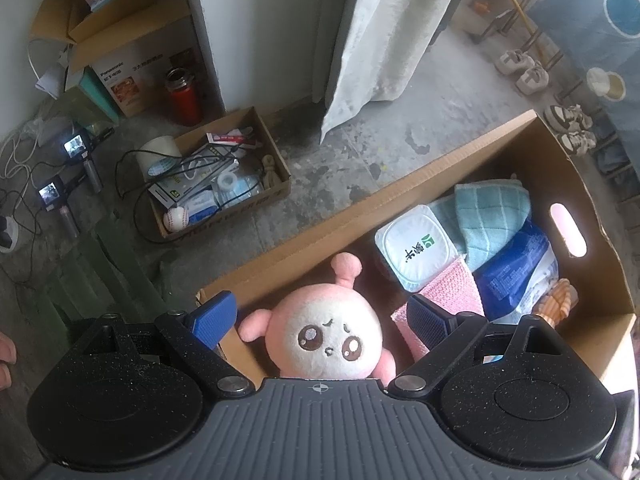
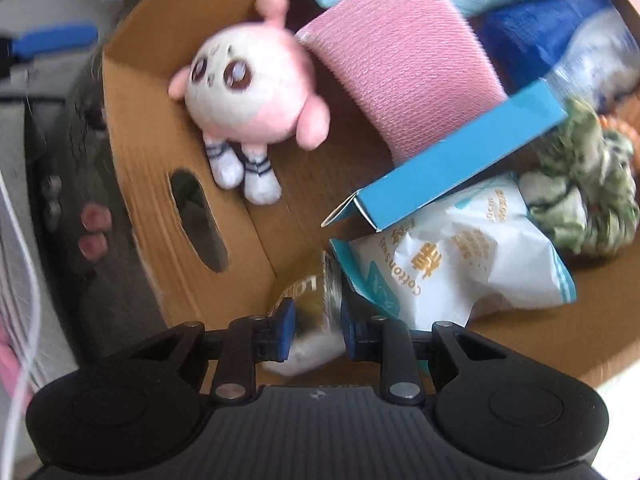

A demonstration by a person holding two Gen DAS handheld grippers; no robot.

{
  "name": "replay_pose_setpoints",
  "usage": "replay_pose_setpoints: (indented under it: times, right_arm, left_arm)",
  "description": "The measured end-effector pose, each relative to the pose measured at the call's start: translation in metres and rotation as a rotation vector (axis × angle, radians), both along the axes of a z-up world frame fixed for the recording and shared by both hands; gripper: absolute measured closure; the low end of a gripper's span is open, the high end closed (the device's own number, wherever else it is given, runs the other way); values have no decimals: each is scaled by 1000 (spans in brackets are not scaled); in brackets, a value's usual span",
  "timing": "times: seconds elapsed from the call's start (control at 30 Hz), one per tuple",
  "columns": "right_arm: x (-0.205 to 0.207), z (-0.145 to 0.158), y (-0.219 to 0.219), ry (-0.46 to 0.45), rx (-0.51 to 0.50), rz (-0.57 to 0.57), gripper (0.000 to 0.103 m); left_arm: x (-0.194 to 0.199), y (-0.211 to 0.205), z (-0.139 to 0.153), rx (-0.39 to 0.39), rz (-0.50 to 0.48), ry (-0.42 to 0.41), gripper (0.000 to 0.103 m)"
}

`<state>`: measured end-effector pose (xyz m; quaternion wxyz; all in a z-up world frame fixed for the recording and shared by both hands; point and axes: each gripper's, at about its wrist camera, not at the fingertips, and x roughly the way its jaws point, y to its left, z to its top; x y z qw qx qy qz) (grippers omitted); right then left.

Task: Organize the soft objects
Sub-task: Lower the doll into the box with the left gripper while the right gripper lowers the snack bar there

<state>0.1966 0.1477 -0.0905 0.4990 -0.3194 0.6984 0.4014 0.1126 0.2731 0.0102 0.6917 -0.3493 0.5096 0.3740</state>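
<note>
A pink and white plush doll (image 1: pixel 332 336) lies at the near end of a cardboard box (image 1: pixel 400 200), right under my left gripper (image 1: pixel 320 322). That gripper is open, its blue pads (image 1: pixel 212 320) wide apart above the doll and not touching it. In the blurred right wrist view the same doll (image 2: pixel 248 88) rests against the box wall (image 2: pixel 160 160). My right gripper (image 2: pixel 318 332) is shut on a shiny crinkly packet (image 2: pixel 316 300) at the box's near corner. A folded pink cloth (image 2: pixel 400 68) lies beside the doll.
The box also holds a white tub (image 1: pixel 416 250), a teal towel (image 1: pixel 492 216), a blue pack (image 1: pixel 516 268), a cotton swab bag (image 2: pixel 460 264), a blue carton (image 2: pixel 460 156) and a green scrunchie (image 2: pixel 592 188). A smaller box of clutter (image 1: pixel 216 176) stands on the concrete floor.
</note>
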Motion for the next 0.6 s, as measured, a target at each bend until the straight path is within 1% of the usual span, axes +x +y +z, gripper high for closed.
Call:
replay_pose_setpoints:
  times: [0.07, 0.17, 0.33, 0.37, 0.5, 0.6]
  right_arm:
    - [-4, -6, 0, -21, -14, 28, 103]
    - [-5, -11, -1, -5, -23, 38, 103]
    - [-13, -22, 8, -18, -29, 72, 103]
    - [-11, -19, 7, -22, -26, 76, 103]
    - [-10, -23, 12, -23, -20, 57, 103]
    - [-6, -19, 11, -22, 8, 18, 103]
  left_arm:
    - [-1, 1, 0, 4, 2, 0, 10]
    - [-3, 3, -1, 4, 6, -1, 10]
    - [-5, 5, 0, 8, 7, -6, 10]
    - [-6, 6, 0, 9, 8, -7, 10]
    - [-7, 7, -1, 7, 11, -12, 10]
    - [-10, 8, 0, 5, 14, -18, 10]
